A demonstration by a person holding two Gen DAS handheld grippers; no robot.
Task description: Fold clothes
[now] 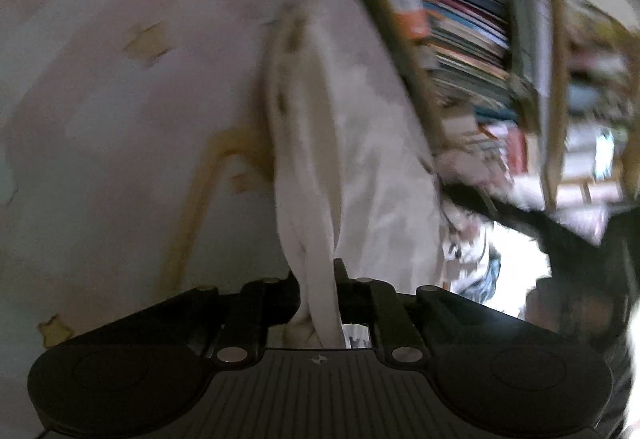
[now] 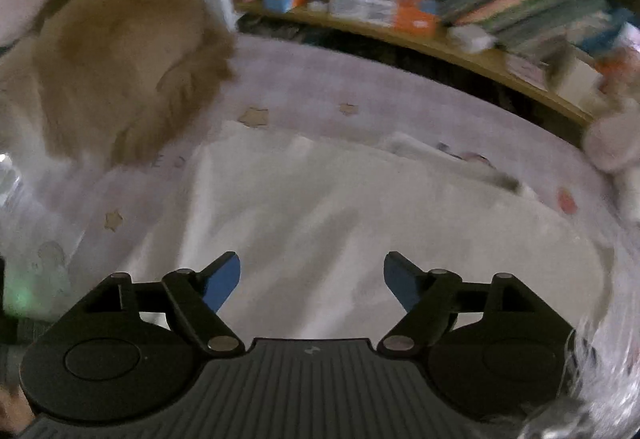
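Left wrist, jaws pinching white garment (image 1: pixel 312 175), bookshelf (image 1: pixel 460 19) near.

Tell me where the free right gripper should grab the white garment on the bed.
Probably the near hem of the white garment, from above: it lies flat under the open right gripper, so an edge gives the pads something to pinch. The left gripper already clamps a bunched part.
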